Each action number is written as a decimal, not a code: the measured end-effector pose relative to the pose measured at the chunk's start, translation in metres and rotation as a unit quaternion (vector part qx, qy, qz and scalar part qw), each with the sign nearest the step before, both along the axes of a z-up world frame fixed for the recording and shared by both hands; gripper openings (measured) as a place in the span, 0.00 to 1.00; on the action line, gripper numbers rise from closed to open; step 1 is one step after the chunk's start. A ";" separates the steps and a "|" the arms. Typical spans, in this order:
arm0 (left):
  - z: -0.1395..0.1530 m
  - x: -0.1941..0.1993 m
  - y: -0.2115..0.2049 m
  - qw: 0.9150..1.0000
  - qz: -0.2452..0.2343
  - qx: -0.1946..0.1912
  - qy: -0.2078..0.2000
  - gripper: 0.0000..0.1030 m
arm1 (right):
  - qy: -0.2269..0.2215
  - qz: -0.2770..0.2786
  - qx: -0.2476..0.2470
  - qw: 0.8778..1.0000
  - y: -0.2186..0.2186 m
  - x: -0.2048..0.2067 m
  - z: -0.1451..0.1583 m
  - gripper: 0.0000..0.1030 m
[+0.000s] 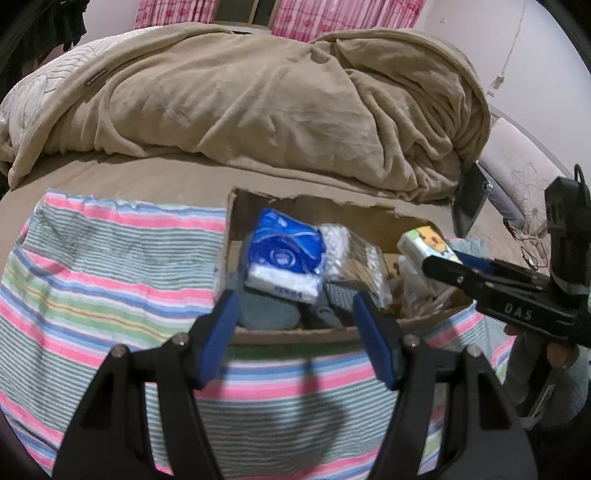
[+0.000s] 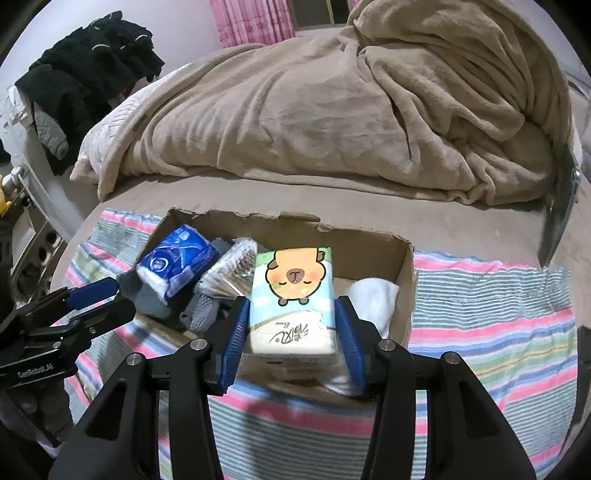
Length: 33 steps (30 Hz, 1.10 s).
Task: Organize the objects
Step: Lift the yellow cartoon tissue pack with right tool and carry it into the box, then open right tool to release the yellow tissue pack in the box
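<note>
Two grippers over a torn-edged cardboard box (image 2: pixel 404 280) on a striped towel (image 2: pixel 491 317), all on a bed with a rumpled tan blanket (image 2: pixel 332 122).

Right gripper (image 2: pixel 293 317): clamped on a capybara-print tissue pack (image 2: pixel 293 291), blue pads (image 2: pixel 236 332) pressed against both long sides. Pack held upright-ish above the box's near right part, print upside down toward the camera. Same pack seen from the left wrist view (image 1: pixel 424 245) at the right end of the box, pinched by the black jaws coming in from the right.

Left gripper (image 1: pixel 295 325): fingers spread wide, nothing between them, poised just over the near rim of the box (image 1: pixel 295 334). Seen also from the right wrist view (image 2: pixel 99 299) at the box's left edge, blue pad close to a grey sock; touching or not, cannot tell.

Inside box, left side: blue-and-white tissue pack (image 1: pixel 286 256) tilted, leaning on a clear bag of cotton swabs (image 1: pixel 354 258). Grey socks (image 1: pixel 266 312) under and in front of the blue pack. Grey knit item (image 2: pixel 205 310) just left of the right gripper's left pad. White cloth (image 2: pixel 373 295) in the box's right corner, beside the capybara pack.

Black clothing (image 2: pixel 92 59) piled far left behind the bed. Pink curtains (image 1: pixel 310 16) at the back wall.
</note>
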<state>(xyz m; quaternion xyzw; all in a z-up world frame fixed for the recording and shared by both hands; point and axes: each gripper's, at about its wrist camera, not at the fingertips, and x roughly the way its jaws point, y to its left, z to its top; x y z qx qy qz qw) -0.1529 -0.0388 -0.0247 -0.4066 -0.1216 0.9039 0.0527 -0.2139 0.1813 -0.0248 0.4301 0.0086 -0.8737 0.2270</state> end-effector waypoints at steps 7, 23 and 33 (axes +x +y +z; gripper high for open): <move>-0.003 -0.008 -0.002 1.000 0.002 0.004 -0.002 0.64 | -0.009 -0.012 0.011 1.000 -0.008 -0.019 -0.013 0.48; -0.002 -0.007 -0.006 1.000 0.004 0.011 0.000 0.64 | -0.022 -0.024 0.027 0.999 -0.013 -0.032 -0.015 0.60; 0.010 0.010 -0.010 1.000 0.012 0.011 0.003 0.64 | -0.011 -0.013 0.021 1.000 -0.014 -0.012 0.003 0.62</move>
